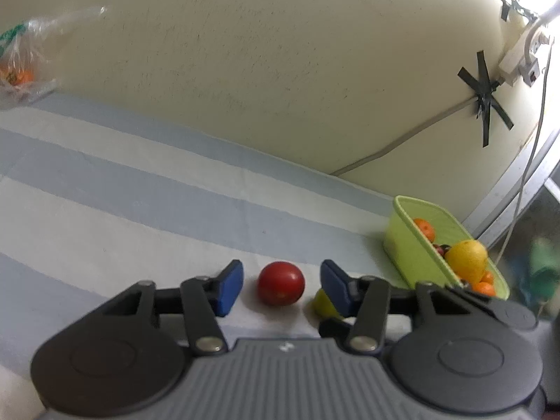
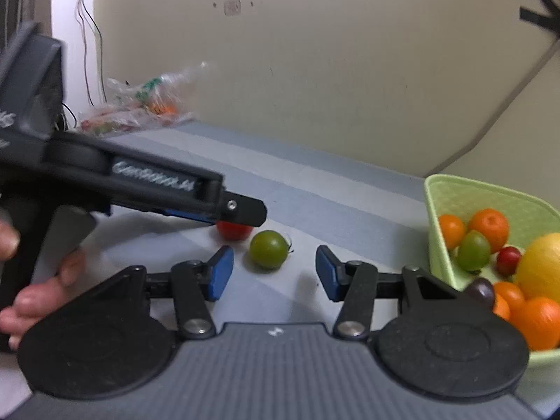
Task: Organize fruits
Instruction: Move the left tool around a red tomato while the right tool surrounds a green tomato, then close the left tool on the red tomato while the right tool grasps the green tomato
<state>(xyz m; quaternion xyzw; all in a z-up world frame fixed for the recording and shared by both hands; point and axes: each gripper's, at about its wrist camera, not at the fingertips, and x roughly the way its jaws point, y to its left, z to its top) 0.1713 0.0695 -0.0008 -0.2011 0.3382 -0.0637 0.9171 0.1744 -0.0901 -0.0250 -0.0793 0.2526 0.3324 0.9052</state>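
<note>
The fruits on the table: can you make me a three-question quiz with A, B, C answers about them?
1. Where does the red fruit sit?
A. between the left gripper's fingers
B. in the plastic bag
C. on the wall

2. What colour is the basket?
A. blue
B. light green
C. black

3. How is the right gripper?
A. shut on the green fruit
B. open, holding nothing
C. out of view

Answers: 1 A, blue pads flank it on the striped cloth. 2 B, its rim is pale green. 3 B, a wide gap shows, with the green fruit lying beyond.
</note>
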